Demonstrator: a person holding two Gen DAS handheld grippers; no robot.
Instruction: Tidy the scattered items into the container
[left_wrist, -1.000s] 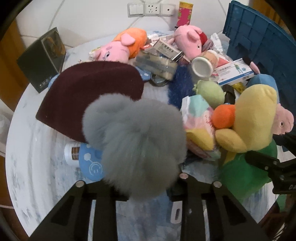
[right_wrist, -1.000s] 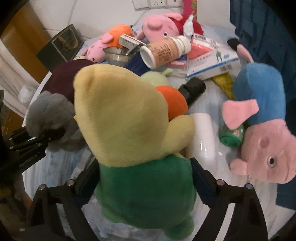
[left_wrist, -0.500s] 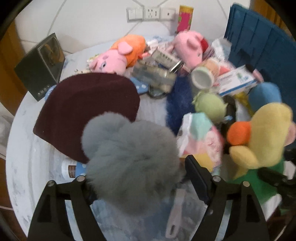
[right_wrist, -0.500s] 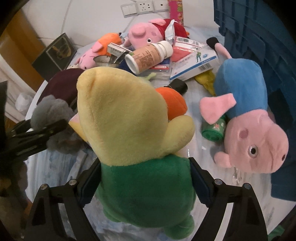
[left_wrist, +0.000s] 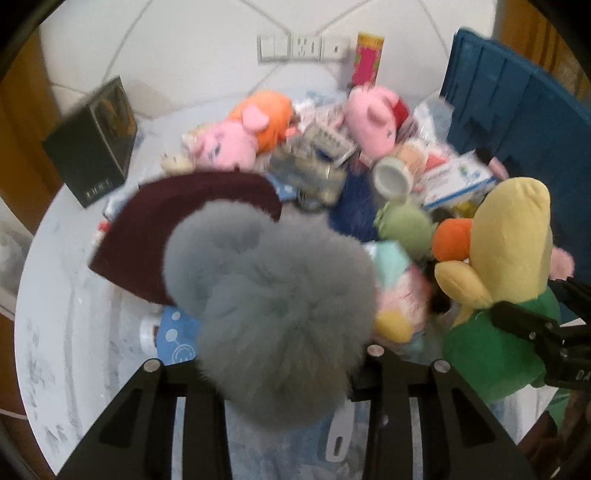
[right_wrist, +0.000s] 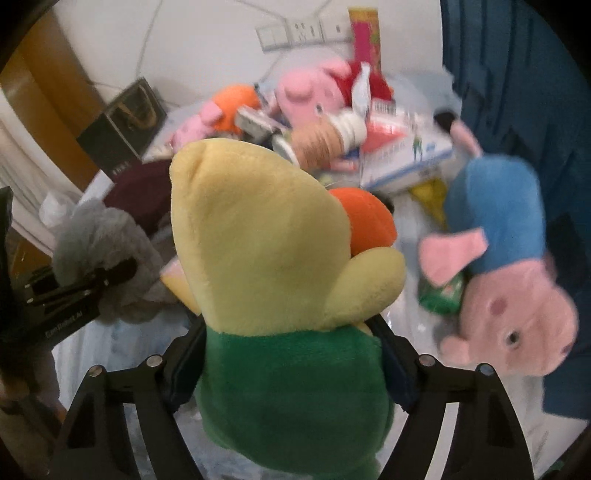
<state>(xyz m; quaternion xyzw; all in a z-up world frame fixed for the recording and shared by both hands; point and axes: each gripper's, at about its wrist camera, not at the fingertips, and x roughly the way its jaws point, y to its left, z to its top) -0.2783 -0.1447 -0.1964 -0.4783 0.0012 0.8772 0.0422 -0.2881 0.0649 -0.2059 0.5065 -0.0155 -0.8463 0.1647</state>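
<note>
Above table, left tool (left_wrist: 264, 363) reclamped grey pompom (left_wrist: 273, 299).

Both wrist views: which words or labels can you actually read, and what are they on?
"GenRobot AI", slightly blurred: left gripper, shut on the grey pompom.
"DA", cut off: right gripper, shut on the yellow-green plush toy.
Too blurred to read: black box lettering, white medicine box print, pink-yellow tube.

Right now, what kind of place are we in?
Probably a room in a home: a round pale table piled with plush toys, wall sockets behind it, and a blue crate alongside.
</note>
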